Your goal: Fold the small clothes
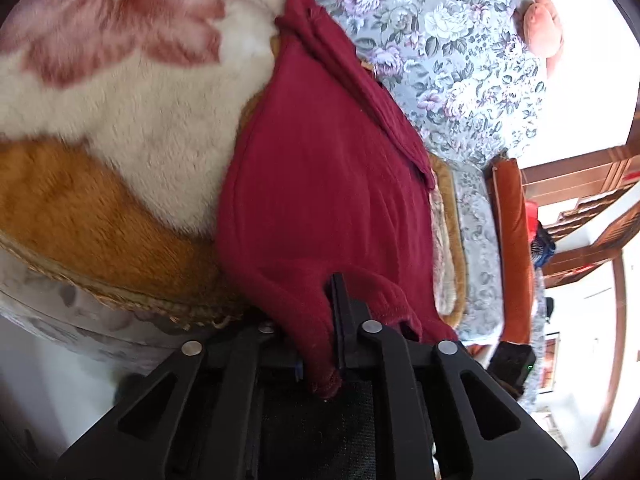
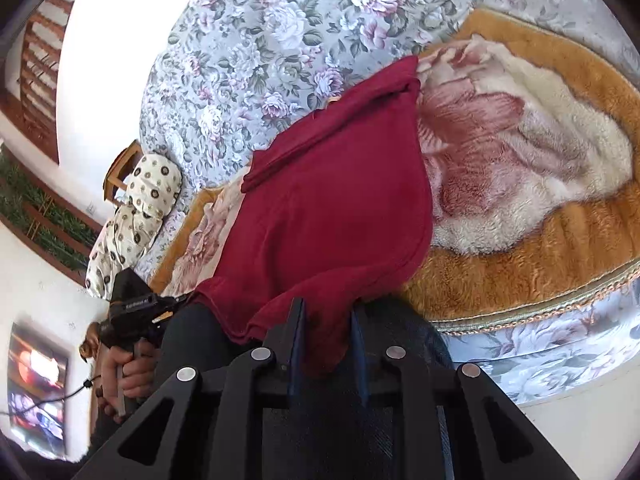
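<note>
A dark red garment [image 1: 328, 184] lies over a fluffy floral mat on a sofa seat, its far end folded over. My left gripper [image 1: 320, 312] is shut on the near edge of the garment, with cloth bunched between the fingers. In the right wrist view the same red garment [image 2: 340, 200] stretches away from my right gripper [image 2: 326, 312], which is shut on its other near corner. The left gripper [image 2: 132, 312], held in a hand, shows at the left of the right wrist view.
The fluffy mat [image 1: 140, 120] is white with pink flowers and an orange border [image 2: 520, 272]. The sofa back [image 2: 280, 40] is grey floral fabric. A patterned cushion [image 2: 136, 216] lies at the sofa's end. Wooden furniture [image 1: 580, 208] stands beyond.
</note>
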Demonstrator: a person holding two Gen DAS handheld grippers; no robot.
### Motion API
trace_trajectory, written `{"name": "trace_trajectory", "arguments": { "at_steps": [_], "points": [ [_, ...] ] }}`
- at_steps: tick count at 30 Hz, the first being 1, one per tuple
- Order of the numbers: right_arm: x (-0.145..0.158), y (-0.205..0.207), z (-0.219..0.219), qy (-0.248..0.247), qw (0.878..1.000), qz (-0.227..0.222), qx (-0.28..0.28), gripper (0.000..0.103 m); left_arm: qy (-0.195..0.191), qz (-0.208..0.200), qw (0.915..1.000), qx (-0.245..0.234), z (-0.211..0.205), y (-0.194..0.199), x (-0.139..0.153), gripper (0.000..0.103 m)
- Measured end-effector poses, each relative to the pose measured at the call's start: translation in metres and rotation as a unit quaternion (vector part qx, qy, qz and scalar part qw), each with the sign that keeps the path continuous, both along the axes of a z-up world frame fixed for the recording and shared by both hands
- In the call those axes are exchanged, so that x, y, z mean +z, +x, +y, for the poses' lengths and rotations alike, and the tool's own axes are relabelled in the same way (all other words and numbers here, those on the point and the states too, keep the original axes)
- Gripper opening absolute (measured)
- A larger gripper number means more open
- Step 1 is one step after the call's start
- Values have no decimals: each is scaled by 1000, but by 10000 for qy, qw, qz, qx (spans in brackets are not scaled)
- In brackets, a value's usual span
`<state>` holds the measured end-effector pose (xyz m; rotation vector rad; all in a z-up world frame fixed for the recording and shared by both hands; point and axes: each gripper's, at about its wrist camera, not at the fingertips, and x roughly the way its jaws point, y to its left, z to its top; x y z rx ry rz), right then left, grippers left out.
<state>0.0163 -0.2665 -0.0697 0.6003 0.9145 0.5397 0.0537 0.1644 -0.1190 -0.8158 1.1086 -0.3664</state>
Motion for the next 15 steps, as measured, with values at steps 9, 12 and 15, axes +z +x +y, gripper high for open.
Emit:
{"name": "trace_trajectory", "arguments": {
  "at_steps": [9,12,15],
  "points": [
    [40,-29,-14,135,9973,-700,186,6,241,-474,9986,-44,1,-38,31,5],
    [53,-43,-27,276,9968,-722,178,6,173,-546,9983,-60,3,-59,41,5],
    [62,-57,-36,398,9966,-672,252,6,274,-671,9972,-196,-4,-81,54,5]
  ]
}}
